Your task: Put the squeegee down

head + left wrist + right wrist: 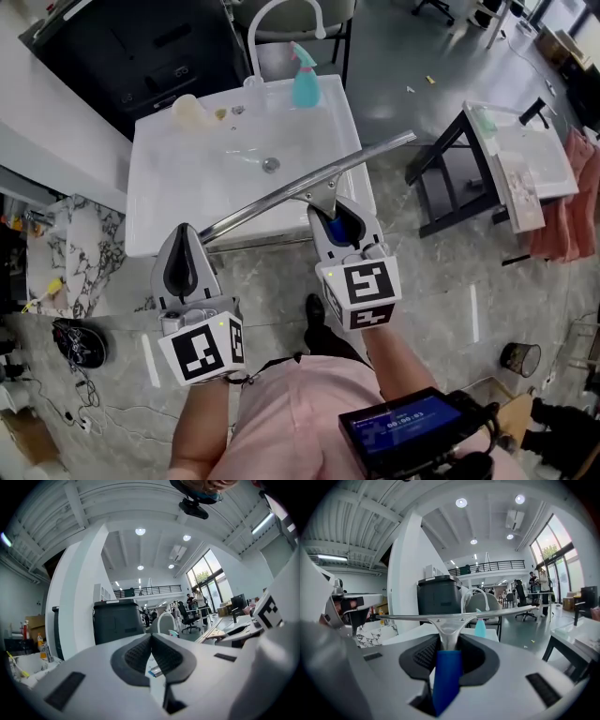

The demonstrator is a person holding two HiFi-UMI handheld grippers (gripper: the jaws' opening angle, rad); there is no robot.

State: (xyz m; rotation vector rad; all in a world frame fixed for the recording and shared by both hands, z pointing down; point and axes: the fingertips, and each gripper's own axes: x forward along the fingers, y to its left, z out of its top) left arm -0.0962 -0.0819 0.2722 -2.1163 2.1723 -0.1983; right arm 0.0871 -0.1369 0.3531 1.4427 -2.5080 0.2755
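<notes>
Right gripper (330, 212) clamps squeegee (309, 184) by blue handle, blade over white sink's (178, 192) 5 o'clock corner. Left gripper (185, 234): jaws closed, empty.

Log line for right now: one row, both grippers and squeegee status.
right gripper: shut on squeegee handle | left gripper: shut, empty | squeegee: held above sink front edge, not set down

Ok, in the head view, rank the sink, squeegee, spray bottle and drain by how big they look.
Largest to smallest:
sink
squeegee
spray bottle
drain
The squeegee sits nearer the camera, which inflates it.
</notes>
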